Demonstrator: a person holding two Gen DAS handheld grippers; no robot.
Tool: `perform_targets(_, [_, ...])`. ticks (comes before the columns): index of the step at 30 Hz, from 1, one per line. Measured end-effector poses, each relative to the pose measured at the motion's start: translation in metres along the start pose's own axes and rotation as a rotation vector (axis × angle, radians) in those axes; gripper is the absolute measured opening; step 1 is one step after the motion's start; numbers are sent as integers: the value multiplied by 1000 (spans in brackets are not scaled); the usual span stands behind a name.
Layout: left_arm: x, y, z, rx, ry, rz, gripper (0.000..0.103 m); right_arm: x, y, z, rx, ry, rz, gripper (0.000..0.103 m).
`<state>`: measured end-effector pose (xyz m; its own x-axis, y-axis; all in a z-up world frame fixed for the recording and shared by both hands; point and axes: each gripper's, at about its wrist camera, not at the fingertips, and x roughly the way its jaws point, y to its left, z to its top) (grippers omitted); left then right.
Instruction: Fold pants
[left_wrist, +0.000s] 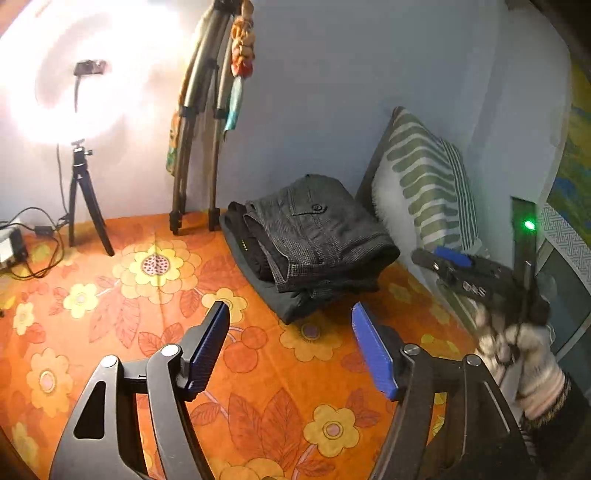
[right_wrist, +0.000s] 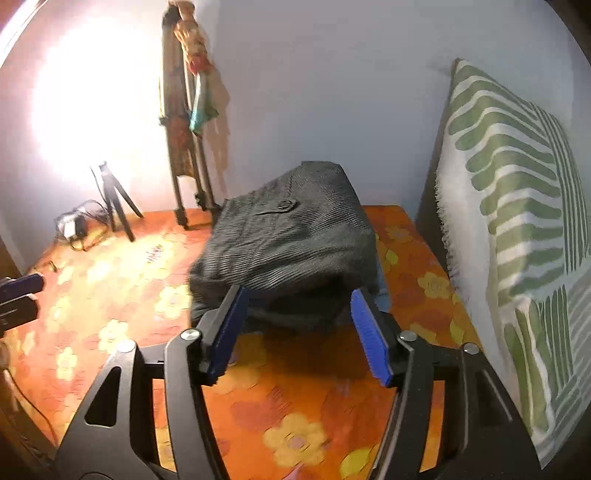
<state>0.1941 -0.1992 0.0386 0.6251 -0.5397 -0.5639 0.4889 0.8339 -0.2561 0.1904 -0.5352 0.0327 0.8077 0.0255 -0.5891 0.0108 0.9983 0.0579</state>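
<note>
A green-and-white striped fringed pillow (left_wrist: 424, 177) leans against the pale blue wall (left_wrist: 351, 92) just right of the stack, while a glaring ring light on a small black tripod (left_wrist: 79, 110) and a taller folded tripod (left_wrist: 195, 147) stand at the far edge with a tangle of black cables (left_wrist: 29, 243). The folded grey woven pants (left_wrist: 314, 229) lie stacked on darker folded garments on the orange floral bedsheet (left_wrist: 147, 295), near the wall. The left gripper (left_wrist: 290, 350) hovers with jaws spread and empty short of the stack; the right gripper (right_wrist: 295, 332), likewise spread and empty, sits just before its near edge.
</note>
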Motion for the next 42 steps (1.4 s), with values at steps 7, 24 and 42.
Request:
perform_targets(7, [-15,-8,-9,22,-28,20,78,-53,27,-24,40,-28,-58,90])
perform_targets(24, [2,-1,-40,113,36,149,79,-30,47,-57,133,-17,-88,98])
perform_targets(42, [6,-2,-41,104,59,170,79,-26,39,-56,147,-28,-133,98])
